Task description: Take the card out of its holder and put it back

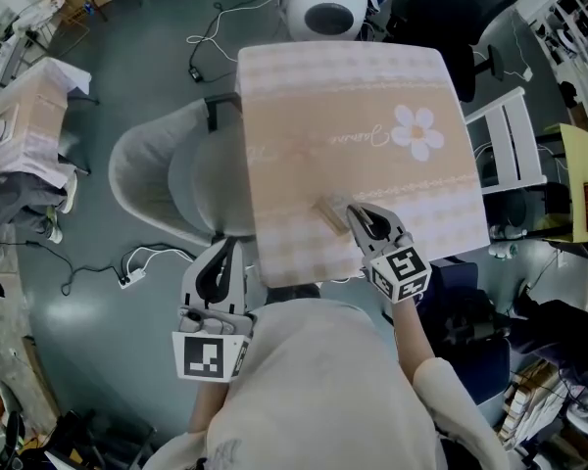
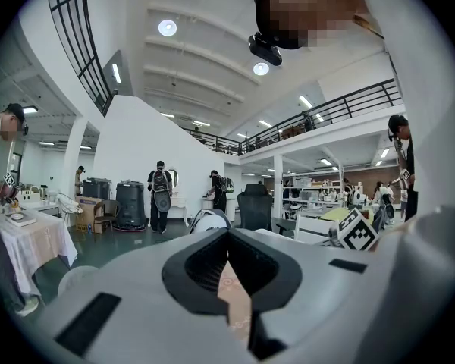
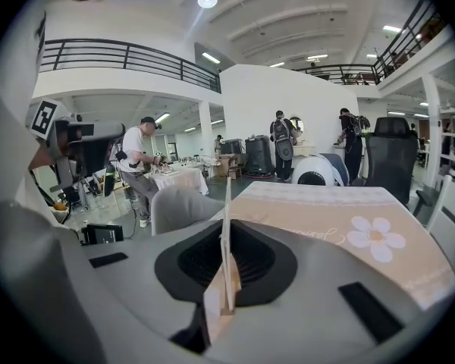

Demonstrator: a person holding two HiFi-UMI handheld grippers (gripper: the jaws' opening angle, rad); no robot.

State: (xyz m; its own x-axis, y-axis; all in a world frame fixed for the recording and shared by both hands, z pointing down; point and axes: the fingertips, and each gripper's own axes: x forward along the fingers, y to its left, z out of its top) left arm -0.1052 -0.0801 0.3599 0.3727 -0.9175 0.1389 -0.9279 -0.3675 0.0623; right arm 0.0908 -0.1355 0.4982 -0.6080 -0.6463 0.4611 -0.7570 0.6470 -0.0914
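Note:
My right gripper (image 1: 361, 217) reaches over the near part of the table (image 1: 304, 76) and is shut on a thin pale card (image 3: 227, 230). In the right gripper view the card stands upright and edge-on between the jaws. A beige piece (image 3: 214, 305) sits at its foot; I cannot tell whether it is the holder. In the head view the card shows as a short pale strip (image 1: 329, 212) just off the fingertips. My left gripper (image 1: 219, 253) hangs beside the table's near left corner, jaws together with nothing in them; only a sliver of tablecloth (image 2: 235, 309) shows through.
The beige tablecloth has a white flower print (image 1: 417, 131) at the right. A grey chair (image 1: 162, 179) stands to the table's left and a white folding chair (image 1: 510, 135) to its right. Cables (image 1: 127, 267) lie on the floor. People stand in the hall behind.

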